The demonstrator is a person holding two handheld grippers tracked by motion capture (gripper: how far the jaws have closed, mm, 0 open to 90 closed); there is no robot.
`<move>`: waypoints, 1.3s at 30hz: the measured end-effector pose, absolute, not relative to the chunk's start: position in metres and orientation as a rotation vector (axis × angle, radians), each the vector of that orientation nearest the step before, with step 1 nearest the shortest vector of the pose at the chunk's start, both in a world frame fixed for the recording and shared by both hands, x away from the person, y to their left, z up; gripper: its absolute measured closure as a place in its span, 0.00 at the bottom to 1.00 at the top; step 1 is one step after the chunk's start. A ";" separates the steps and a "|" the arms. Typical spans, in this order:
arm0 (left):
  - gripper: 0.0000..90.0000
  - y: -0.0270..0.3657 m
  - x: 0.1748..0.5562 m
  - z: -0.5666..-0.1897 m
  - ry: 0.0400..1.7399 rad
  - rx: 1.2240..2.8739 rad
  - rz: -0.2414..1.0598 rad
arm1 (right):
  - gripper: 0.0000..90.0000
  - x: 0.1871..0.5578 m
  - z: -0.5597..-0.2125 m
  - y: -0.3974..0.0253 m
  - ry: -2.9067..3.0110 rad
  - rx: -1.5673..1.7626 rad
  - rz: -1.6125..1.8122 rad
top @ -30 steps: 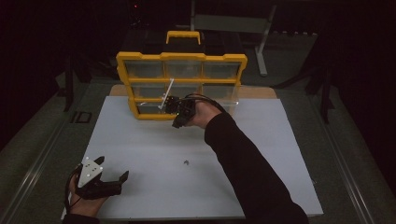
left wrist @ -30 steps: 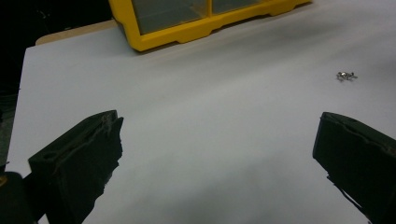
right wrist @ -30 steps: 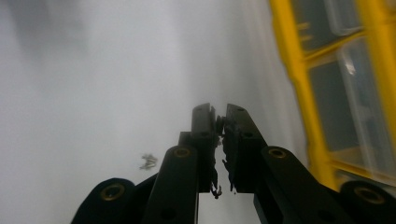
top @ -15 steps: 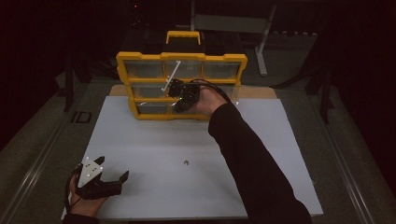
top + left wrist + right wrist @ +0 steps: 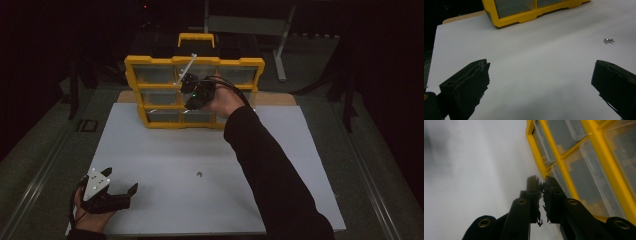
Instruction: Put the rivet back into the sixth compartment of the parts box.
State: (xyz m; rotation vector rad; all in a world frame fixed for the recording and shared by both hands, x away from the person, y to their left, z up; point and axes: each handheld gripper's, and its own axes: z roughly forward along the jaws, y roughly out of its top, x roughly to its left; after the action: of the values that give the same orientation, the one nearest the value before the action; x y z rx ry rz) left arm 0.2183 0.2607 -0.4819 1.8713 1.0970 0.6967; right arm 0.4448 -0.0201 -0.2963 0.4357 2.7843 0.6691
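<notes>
Two grippers in play: my right gripper (image 5: 192,95) is up against the front of the yellow drawer organizer (image 5: 150,120), jaws pressed together with nothing I can make out between them. My left gripper (image 5: 117,192) rests low on the white board (image 5: 280,145), jaws spread wide, small metal piece (image 5: 608,40) lying ahead.

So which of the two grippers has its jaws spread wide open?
The left gripper, resting low on the white board. Its jaws stand far apart, while the right gripper, up at the yellow organizer, has its jaws pressed together.
</notes>
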 end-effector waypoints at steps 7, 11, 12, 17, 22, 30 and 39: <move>0.02 0.261 0.218 -0.482 1.098 1.869 0.697 | 0.92 0.448 -0.288 -0.025 2.767 0.468 0.662; 0.02 0.261 0.218 -0.482 1.098 1.869 0.697 | 0.92 0.450 -0.284 -0.029 2.758 0.482 0.655; 0.02 0.261 0.218 -0.482 1.099 1.867 0.697 | 0.92 0.450 -0.283 -0.031 2.755 0.492 0.652; 0.02 0.260 0.218 -0.482 1.101 1.866 0.696 | 0.92 0.456 -0.278 -0.046 2.735 0.528 0.634; 0.02 0.260 0.218 -0.482 1.100 1.867 0.696 | 0.92 0.458 -0.276 -0.057 2.723 0.556 0.615; 0.02 0.261 0.217 -0.482 1.101 1.866 0.698 | 0.92 0.463 -0.275 -0.071 2.709 0.600 0.567; 0.02 0.261 0.217 -0.482 1.103 1.865 0.699 | 0.92 0.466 -0.278 -0.083 2.711 0.629 0.491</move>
State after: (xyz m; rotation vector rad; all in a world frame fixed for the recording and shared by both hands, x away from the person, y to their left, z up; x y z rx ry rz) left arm 0.2168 0.2610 -0.4819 1.8654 1.1034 0.6993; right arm 0.4664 -0.0834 -0.2776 0.6288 2.7107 0.4910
